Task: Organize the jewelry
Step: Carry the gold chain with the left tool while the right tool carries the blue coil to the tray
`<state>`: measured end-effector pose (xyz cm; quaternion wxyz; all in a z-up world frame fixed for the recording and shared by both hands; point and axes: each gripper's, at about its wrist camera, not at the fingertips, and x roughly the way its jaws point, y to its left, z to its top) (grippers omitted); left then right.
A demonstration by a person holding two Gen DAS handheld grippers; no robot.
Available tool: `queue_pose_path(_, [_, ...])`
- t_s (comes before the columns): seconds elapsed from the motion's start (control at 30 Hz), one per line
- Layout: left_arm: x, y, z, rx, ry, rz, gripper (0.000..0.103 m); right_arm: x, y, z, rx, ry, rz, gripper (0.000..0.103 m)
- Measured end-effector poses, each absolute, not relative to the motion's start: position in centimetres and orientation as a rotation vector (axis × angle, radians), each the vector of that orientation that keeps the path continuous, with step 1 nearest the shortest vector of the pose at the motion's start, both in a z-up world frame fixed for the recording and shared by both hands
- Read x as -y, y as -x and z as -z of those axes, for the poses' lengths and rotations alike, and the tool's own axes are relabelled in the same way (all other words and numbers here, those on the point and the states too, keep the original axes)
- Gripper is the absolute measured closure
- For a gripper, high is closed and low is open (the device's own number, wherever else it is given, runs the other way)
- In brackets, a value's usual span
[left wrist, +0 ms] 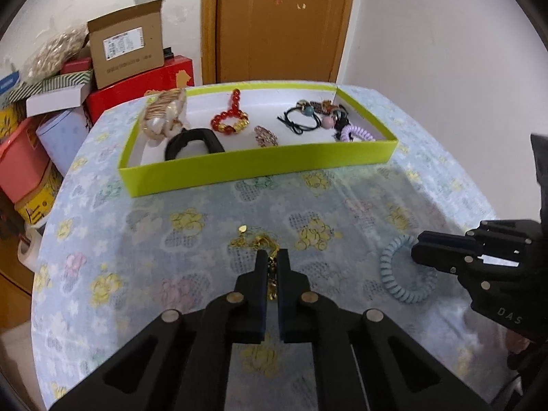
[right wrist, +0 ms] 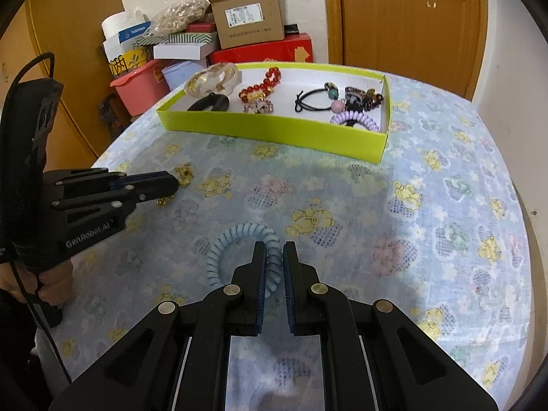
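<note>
From your left wrist camera, your left hand-held gripper [left wrist: 272, 257] is pinched on the gold chain [left wrist: 255, 239], a fine, loose tangle of links with a small flat tag at its far end. Part of the chain runs back between the pads; the rest lies bunched on the worktop [left wrist: 171, 274], which is covered in a thin, pale blue cloth printed with flowers. Beyond it stands the green tray [left wrist: 260, 167], a shallow cardboard box with a white floor. Inside it lie a pearly shell-like bangle [left wrist: 164, 116], a string of glossy red beads [left wrist: 230, 120], a black band [left wrist: 193, 144], a sparkly clip [left wrist: 265, 136] and, at the right end, elastic hair ties with a lilac coil [left wrist: 354, 133]. I judge you are at the pick-up step: both remaining pieces are gripped but not yet lifted.

From your right wrist camera, your right hand-held gripper [right wrist: 274, 257] is closed on the blue spiral hair tie [right wrist: 236, 250], a springy plastic coil; one side of its ring sits squeezed between the pads, and the rest of the loop lies to the left on the cloth. The next move calls for a straight lift and a carry to the tray, well apart from both pieces. The chain is limp and may trail or snag the cloth, so raise it clear first. The coil likely belongs with the lilac one at the right end.
</note>
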<state>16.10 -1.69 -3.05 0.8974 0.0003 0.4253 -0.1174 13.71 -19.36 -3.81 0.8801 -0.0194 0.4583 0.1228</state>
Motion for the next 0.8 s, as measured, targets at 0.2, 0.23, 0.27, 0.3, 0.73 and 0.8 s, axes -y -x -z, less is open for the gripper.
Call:
queue_pose_path(0.2, [0.5,-14.7,0.1,-0.833,0.046,0.259,0.099,18.9,-12.9,2.0,-0.916,0.059,-0.261,0.093])
queue_pose_path(0.23, [0.3,-14.5,-0.4,-0.825,0.054,0.260,0.099,18.8,-12.8,1.6,-0.908,0.063,-0.262,0.093])
queue_pose_path(0.27, [0.1,-14.4,-0.9,-0.818,0.057,0.259,0.099,18.7,-12.7,1.2,-0.901,0.067,-0.264,0.093])
queue_pose_path(0.3, [-0.1,-14.2,-1.4,-0.810,0.059,0.257,0.099,18.7,-12.6,0.8,-0.894,0.069,-0.264,0.093])
queue_pose_path(0.73, [-0.5,-13.3,-7.7,-0.741,0.052,0.271,0.099,18.3,-12.3,-3.9,-0.813,0.102,-0.285,0.093])
queue_pose_path(0.8, [-0.4,-13.6,-8.3,-0.736,0.050,0.270,0.099,18.3,-12.4,-4.3,-0.805,0.105,-0.286,0.093])
